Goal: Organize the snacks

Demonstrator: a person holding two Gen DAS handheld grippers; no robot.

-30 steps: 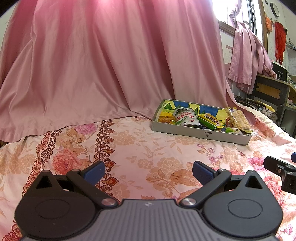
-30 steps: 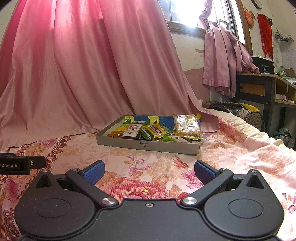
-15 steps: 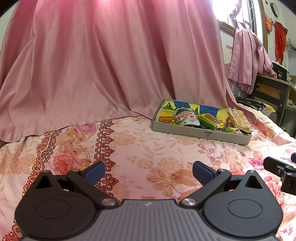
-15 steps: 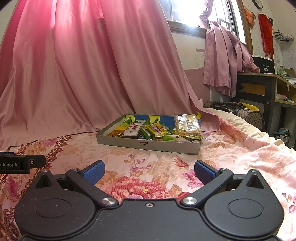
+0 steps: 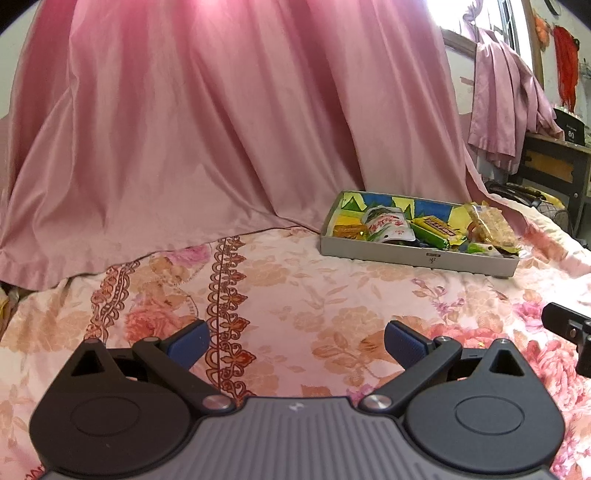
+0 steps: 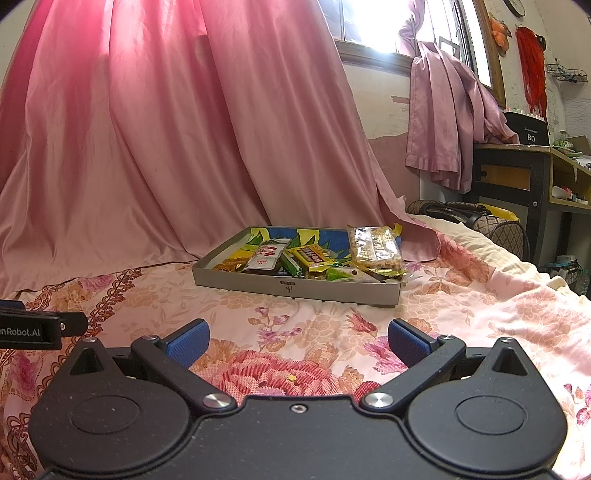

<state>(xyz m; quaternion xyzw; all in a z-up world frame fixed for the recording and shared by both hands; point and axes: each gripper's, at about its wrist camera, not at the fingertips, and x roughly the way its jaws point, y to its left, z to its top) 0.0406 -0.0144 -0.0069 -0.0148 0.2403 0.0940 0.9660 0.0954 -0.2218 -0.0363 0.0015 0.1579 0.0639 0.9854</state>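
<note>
The left gripper (image 5: 293, 341) hangs low over the flowered bedspread (image 5: 295, 295) with its blue-padded fingers spread wide and nothing between them; the right gripper (image 6: 297, 339) is likewise wide apart and empty. The grey tray (image 6: 295, 286) of snacks sits on the bedspread well ahead of both, at the foot of the pink curtain (image 5: 221, 129). From the left wrist the tray (image 5: 417, 254) lies off to the right, and a black part of the right gripper shows at the right edge. The right wrist faces the tray almost head-on, and shows what the other view cuts off: a clear packet of peanut bars (image 6: 375, 251) leaning over the tray's right end, a window (image 6: 373, 22), and a desk (image 6: 517, 173) bearing a black box marked 80 (image 6: 528, 131).
</note>
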